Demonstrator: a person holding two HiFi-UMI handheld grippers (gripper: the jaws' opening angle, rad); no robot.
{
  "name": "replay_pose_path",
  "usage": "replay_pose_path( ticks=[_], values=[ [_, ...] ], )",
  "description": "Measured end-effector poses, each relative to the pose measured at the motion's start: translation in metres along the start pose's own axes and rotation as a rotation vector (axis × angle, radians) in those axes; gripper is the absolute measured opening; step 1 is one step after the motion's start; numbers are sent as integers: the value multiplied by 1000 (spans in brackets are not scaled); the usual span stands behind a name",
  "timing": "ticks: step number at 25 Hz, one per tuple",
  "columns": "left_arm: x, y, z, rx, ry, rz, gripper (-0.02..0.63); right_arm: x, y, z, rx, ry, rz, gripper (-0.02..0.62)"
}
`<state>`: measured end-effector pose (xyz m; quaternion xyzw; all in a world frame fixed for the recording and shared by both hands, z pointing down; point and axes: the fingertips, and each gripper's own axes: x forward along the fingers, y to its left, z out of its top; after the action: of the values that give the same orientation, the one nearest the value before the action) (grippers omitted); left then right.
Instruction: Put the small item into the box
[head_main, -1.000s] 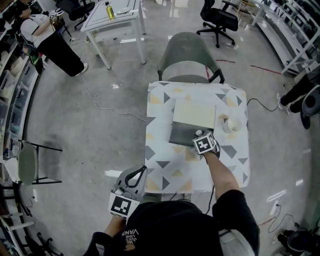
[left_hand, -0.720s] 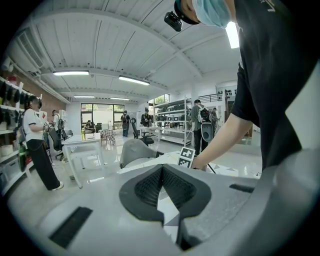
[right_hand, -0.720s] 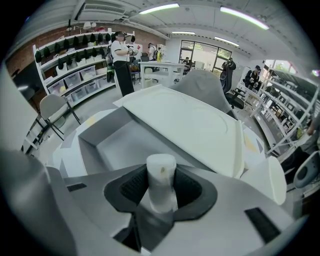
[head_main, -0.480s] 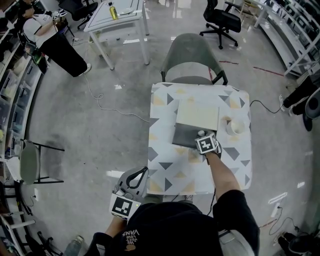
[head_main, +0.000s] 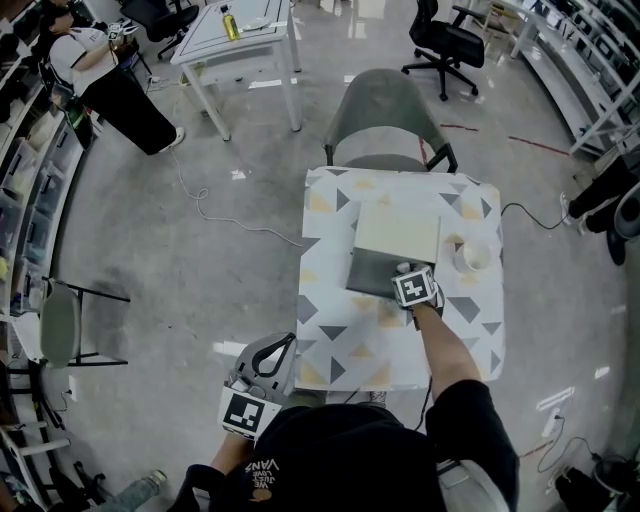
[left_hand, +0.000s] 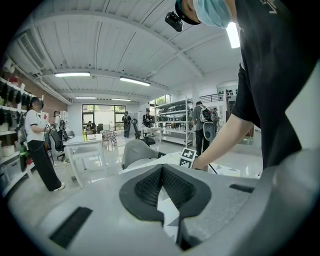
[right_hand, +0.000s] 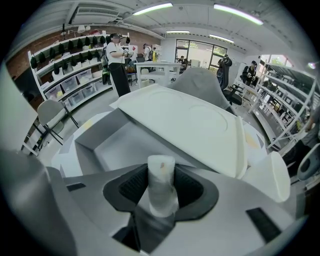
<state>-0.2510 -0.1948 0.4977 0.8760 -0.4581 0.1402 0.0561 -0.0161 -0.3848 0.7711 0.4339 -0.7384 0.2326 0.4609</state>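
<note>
A box (head_main: 372, 272) with a dark grey inside lies open on the patterned table (head_main: 335, 340), its cream lid (head_main: 398, 228) tilted up at the far side. My right gripper (head_main: 404, 270) points steeply down over the box's near right corner. A small white cylinder (right_hand: 161, 186) stands between its pads, which touch both of its sides; the jaws have just been opening. In the right gripper view the box's hollow (right_hand: 120, 145) and lid (right_hand: 185, 125) lie right below. My left gripper (head_main: 287, 341) hangs off the table's near left edge, shut and empty (left_hand: 161, 169).
A white ring-shaped roll (head_main: 470, 254) sits on the table right of the box. A green chair (head_main: 385, 110) stands at the table's far side. A cable (head_main: 515, 207) runs off the right edge. People and desks stand further back.
</note>
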Motion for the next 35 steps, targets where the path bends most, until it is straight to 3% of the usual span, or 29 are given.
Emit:
replay_pose_path(
  ticks=[5,10,15,25,28,31,35],
  values=[
    [-1,-1,0,7,-2,-4,6,4,0,-8,16,36,1,173],
    [-3,-1,1,12,3,-3,6,3,0,1,8,-14,1,173],
    [-3,-1,1,17,1,-8,6,0,-1,-18,54,57,-12,175],
    [3,-8,4,8,-3,-30,6,-19,-6,-1,106,-76,-26,172],
    [8,-13,8,21,-17,-47,6,-34,-5,5,111,-139,-16,121],
    [17,-22,13,23,-25,-70,6,-57,-11,10,103,-219,-36,15],
    [29,-35,22,27,-39,-98,6,-88,-13,14,114,-319,-31,2]
  ],
)
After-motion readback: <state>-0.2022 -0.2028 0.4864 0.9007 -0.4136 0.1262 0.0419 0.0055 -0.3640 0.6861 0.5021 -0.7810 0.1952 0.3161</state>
